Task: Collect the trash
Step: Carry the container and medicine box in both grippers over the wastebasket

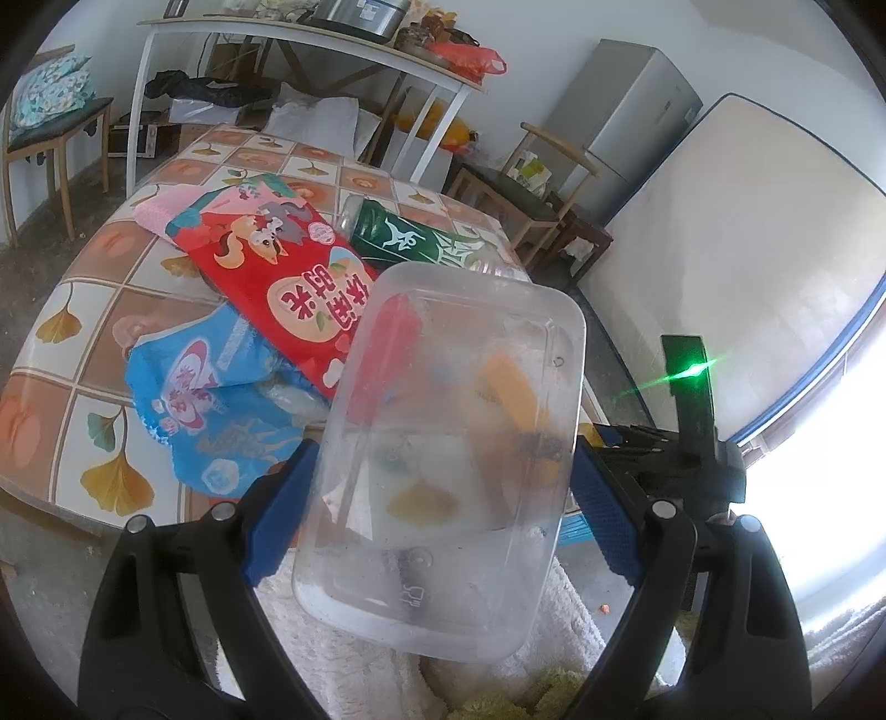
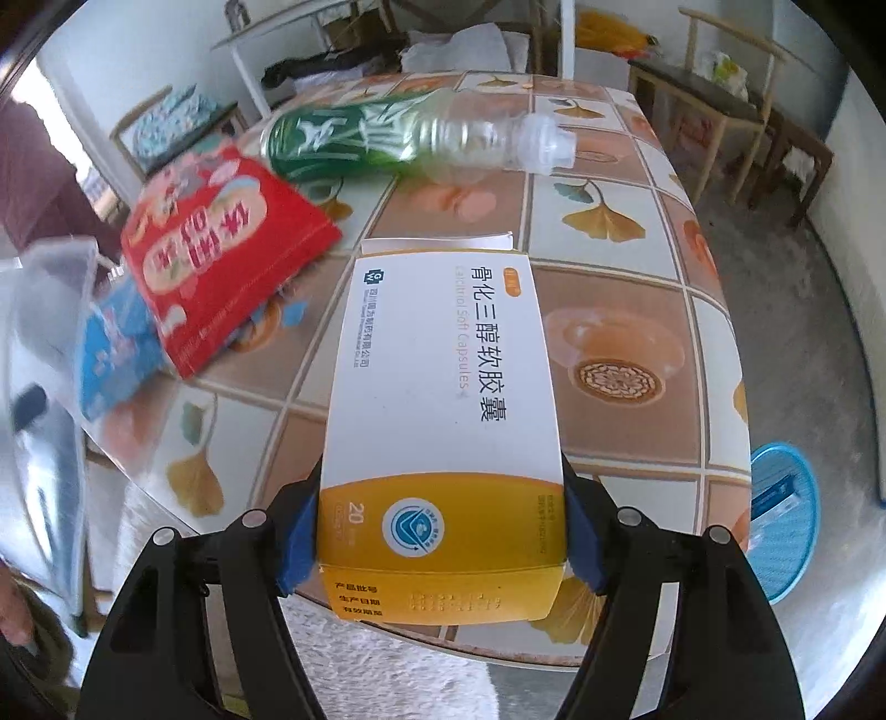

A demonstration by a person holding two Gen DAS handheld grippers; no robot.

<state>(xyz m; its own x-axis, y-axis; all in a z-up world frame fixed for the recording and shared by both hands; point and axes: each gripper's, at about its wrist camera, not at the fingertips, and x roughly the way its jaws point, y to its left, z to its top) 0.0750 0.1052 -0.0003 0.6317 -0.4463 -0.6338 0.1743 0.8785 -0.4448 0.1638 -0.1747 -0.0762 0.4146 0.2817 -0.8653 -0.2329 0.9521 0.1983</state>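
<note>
My left gripper [image 1: 443, 515] is shut on a clear plastic container [image 1: 454, 443], its blue pads pressing both long sides. The container hangs tilted over the table's near edge, and scraps show inside it. My right gripper [image 2: 440, 531] is shut on a white and yellow medicine box [image 2: 443, 387], gripped at its yellow end above the tiled table [image 2: 637, 277]. On the table lie a red snack bag [image 1: 277, 266] [image 2: 221, 266], a blue bag [image 1: 210, 410] [image 2: 111, 354] and a green-labelled plastic bottle [image 1: 410, 238] [image 2: 387, 138] on its side. The container shows blurred at the left of the right wrist view.
A pink item [image 1: 160, 207] lies at the table's far side. A blue round bin [image 2: 786, 520] stands on the floor to the right. Wooden chairs [image 1: 55, 144] [image 2: 720, 111], a white desk [image 1: 310, 44], a fridge [image 1: 626, 122] and a leaning mattress [image 1: 736, 249] ring the table.
</note>
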